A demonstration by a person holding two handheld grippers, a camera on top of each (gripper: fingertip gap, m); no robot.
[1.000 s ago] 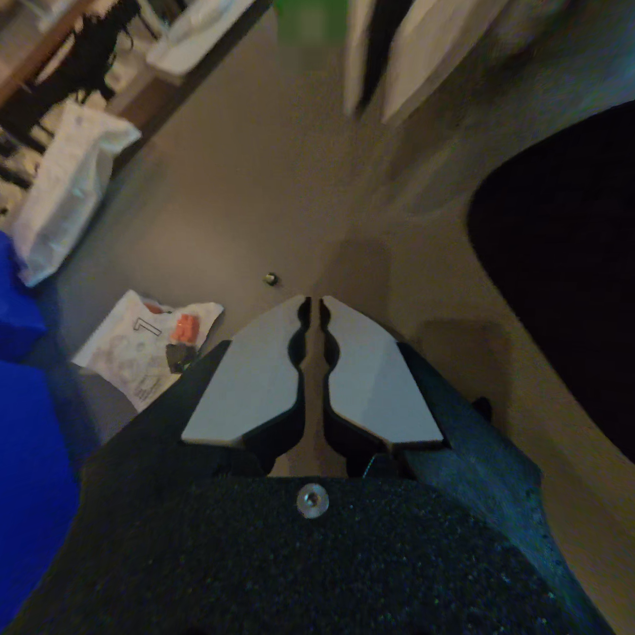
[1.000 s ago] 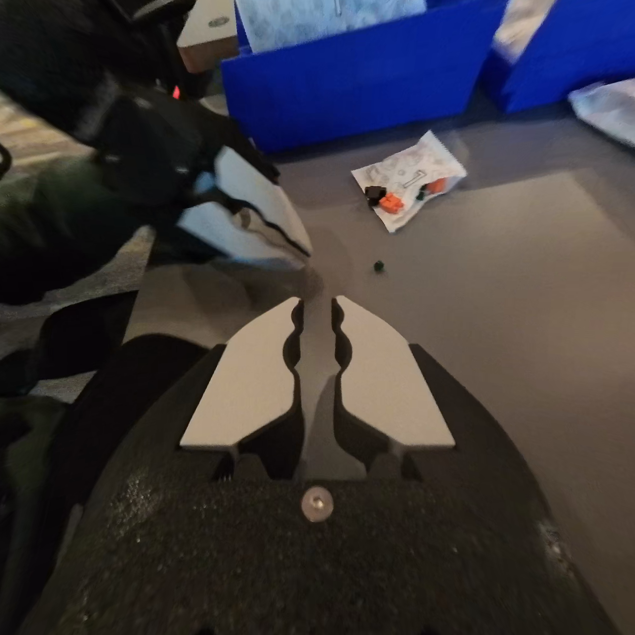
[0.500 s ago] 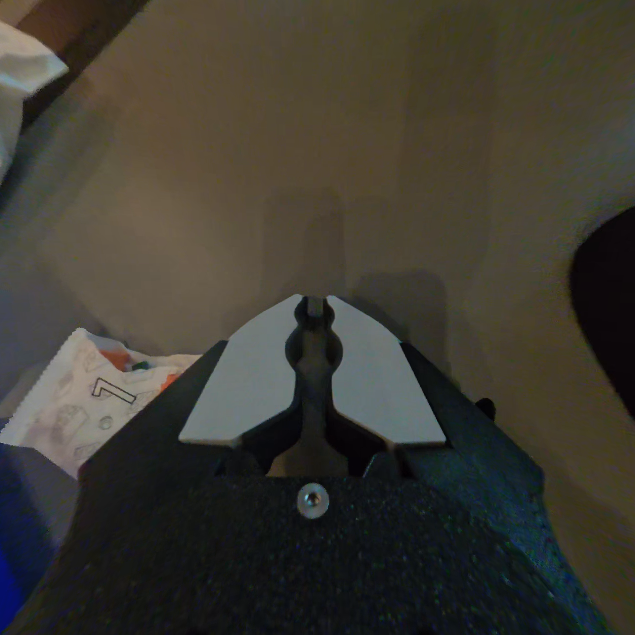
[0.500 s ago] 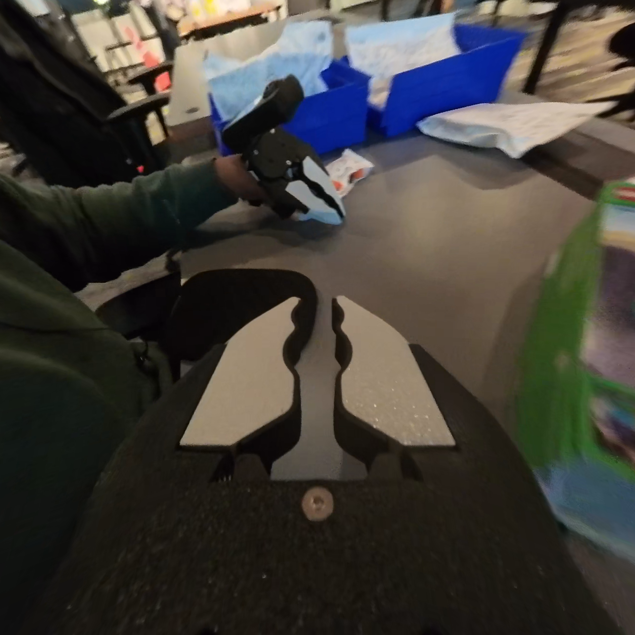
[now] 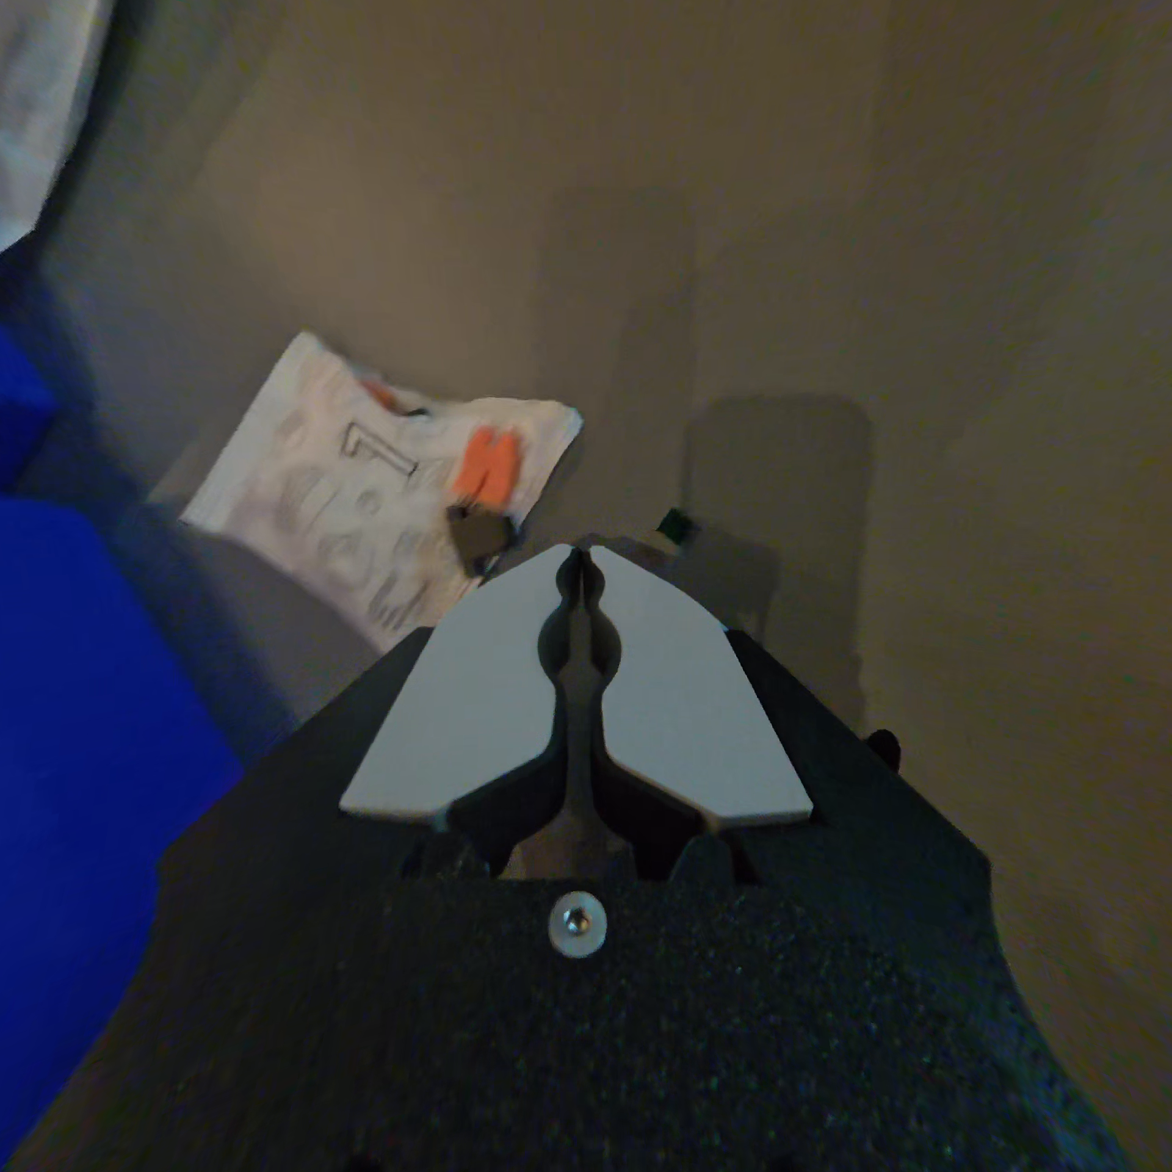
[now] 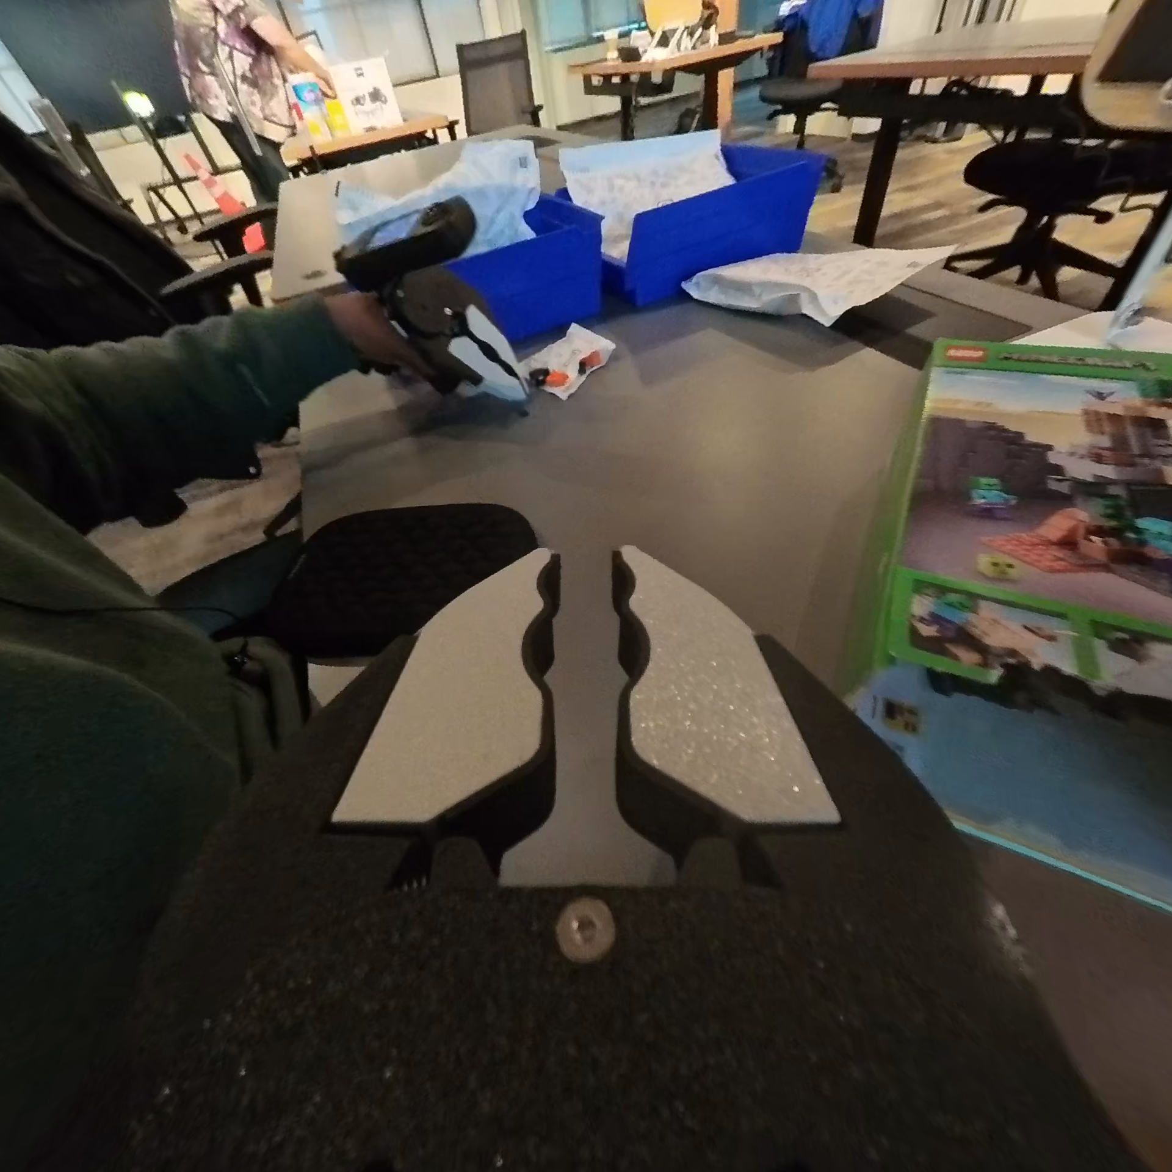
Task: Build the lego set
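My left gripper (image 5: 580, 553) is shut, its fingertips touching, low over the grey table (image 5: 697, 253). Nothing shows between its pads. A small dark green piece (image 5: 673, 523) lies on the table just beyond and to the right of its tips. A white printed bag (image 5: 330, 482) with orange bricks (image 5: 488, 466) and a dark piece (image 5: 479, 539) lies just to the left of the tips. The right wrist view shows the left gripper (image 6: 517, 390) tipped down next to that bag (image 6: 571, 358). My right gripper (image 6: 586, 558) is open and empty, above the near part of the table.
A green lego box (image 6: 1040, 558) stands at the right. Two blue bins (image 6: 533, 279) (image 6: 710, 234) with white bags stand at the back, and a large white bag (image 6: 805, 285) lies beside them. A black chair seat (image 6: 393, 571) is at the table's left edge. A person stands far back. Some 40 cm of space lies between my two pairs of fingers.
My left gripper moved toward the bag and its jaws closed tip to tip; the green piece lies outside them. My right gripper drew back and rose, still open.
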